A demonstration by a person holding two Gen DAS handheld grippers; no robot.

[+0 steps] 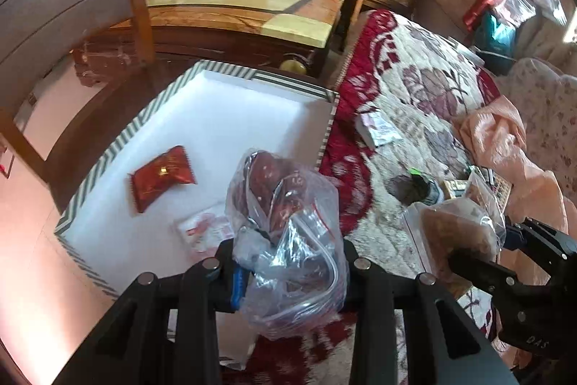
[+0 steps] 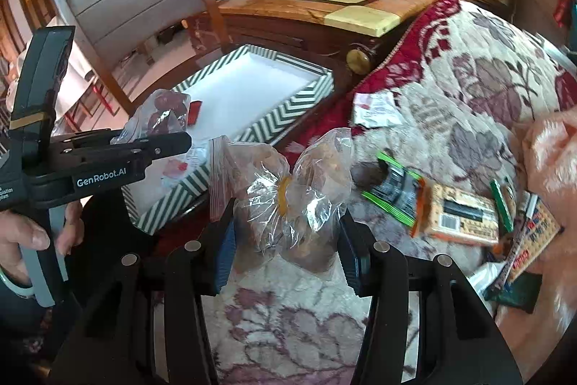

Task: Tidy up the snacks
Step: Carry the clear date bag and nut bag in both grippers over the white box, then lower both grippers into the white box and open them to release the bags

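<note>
My left gripper (image 1: 288, 273) is shut on a clear zip bag of dark red snacks (image 1: 285, 215) and holds it over the near right corner of the striped white box (image 1: 202, 118). The box holds a red packet (image 1: 162, 177) and a pale packet (image 1: 205, 230). My right gripper (image 2: 286, 253) is shut on a clear bag of brown snacks (image 2: 288, 193), tied with a yellow band, above the floral blanket (image 2: 450, 103). The left gripper (image 2: 108, 154) with its bag (image 2: 162, 110) also shows at the left of the right wrist view.
Loose packets lie on the blanket: a white one (image 2: 375, 107), a black and green one (image 2: 396, 193), an orange box (image 2: 461, 215). Peach cloth (image 2: 551, 150) bunches at the right. A wooden cabinet (image 2: 324, 6) stands behind the box.
</note>
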